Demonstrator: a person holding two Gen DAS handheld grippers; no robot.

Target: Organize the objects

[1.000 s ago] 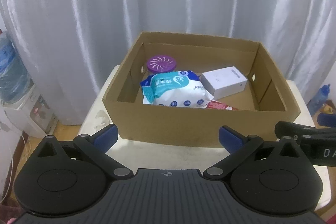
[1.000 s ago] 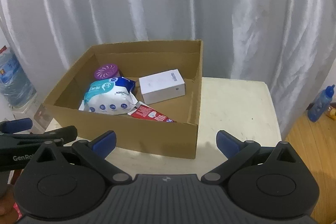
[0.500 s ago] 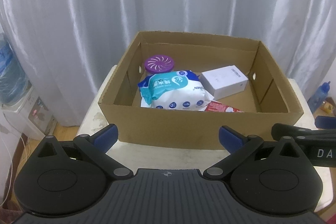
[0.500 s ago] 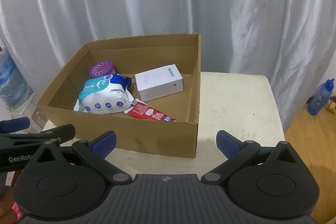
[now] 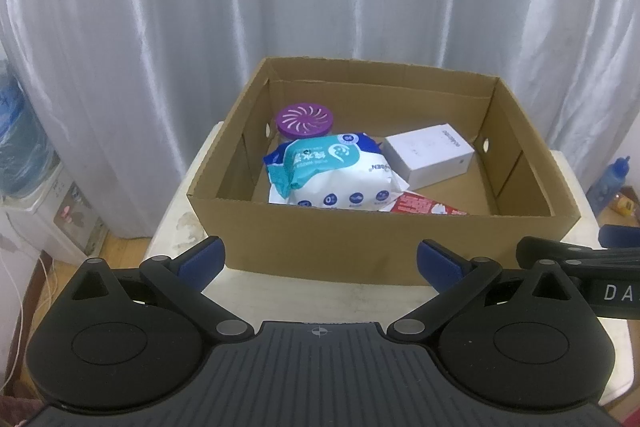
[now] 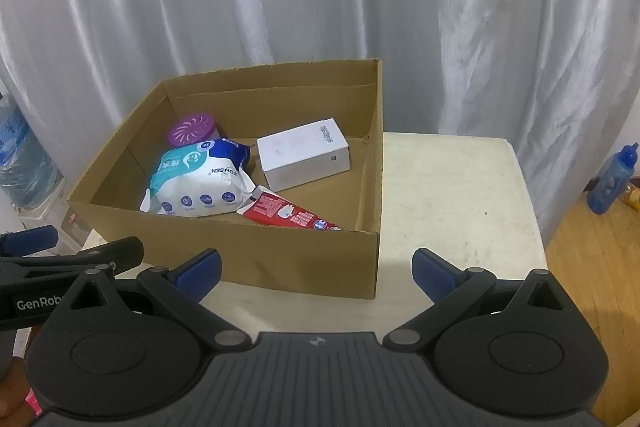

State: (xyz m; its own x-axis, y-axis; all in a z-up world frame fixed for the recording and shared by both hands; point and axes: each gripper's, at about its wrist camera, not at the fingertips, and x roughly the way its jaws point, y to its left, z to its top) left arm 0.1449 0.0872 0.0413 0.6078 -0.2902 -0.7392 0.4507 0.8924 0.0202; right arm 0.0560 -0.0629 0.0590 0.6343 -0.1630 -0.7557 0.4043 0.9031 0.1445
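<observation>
While both pairs of tongs stand wide and empty at the bottom of their frames, the left gripper [image 5: 318, 259] and right gripper [image 6: 316, 269] hover short of the cardboard box [image 5: 400, 239] at frame centre. Inside lie a wet-wipes pack [image 5: 334, 173], a purple-lidded air freshener [image 5: 305, 119] behind it, a white carton [image 5: 430, 155] to its right, and a red toothpaste tube [image 6: 288, 213] nearest. The pack is probably soft and slippery, best pinched at a crimped end; the carton is stiff, light, gripped across its narrow sides.
</observation>
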